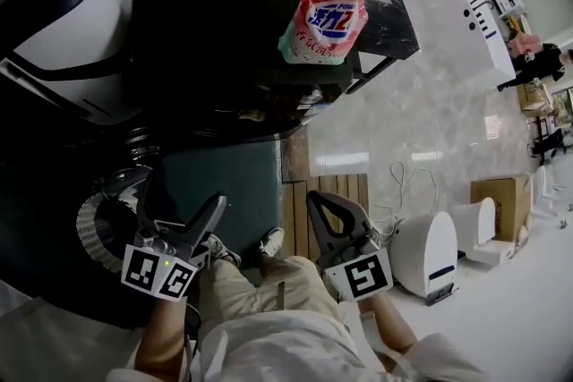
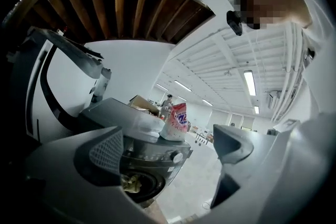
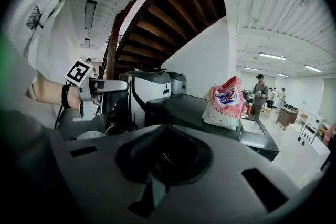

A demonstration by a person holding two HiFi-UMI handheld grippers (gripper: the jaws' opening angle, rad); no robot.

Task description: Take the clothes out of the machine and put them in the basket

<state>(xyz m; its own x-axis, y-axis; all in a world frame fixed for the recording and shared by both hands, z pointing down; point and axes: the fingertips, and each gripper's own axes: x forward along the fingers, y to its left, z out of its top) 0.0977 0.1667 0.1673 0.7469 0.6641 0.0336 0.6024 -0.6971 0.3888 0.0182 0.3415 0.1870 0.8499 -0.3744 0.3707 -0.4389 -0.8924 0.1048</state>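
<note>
The dark washing machine (image 1: 242, 31) stands ahead of me, with a pink detergent bag (image 1: 324, 16) on its top. In the left gripper view its round door opening (image 2: 149, 183) faces me, and a pale yellowish cloth (image 2: 131, 182) shows inside. A white ribbed basket (image 1: 94, 228) sits on the floor at lower left. My left gripper (image 1: 182, 197) hangs open and empty just right of the basket, short of the machine (image 2: 152, 152). My right gripper (image 1: 320, 201) is held beside it with the jaws together and nothing between them. From the right gripper (image 3: 163, 149) view, the bag (image 3: 227, 103) sits on the machine top.
A large white and black appliance (image 1: 63, 31) stands at the left. Wooden boards (image 1: 327, 192) lie on the floor by my feet. To the right are white units (image 1: 425, 250), a cardboard box (image 1: 501, 192) and a loose cable (image 1: 407, 183). A wooden staircase (image 2: 121, 2) runs overhead.
</note>
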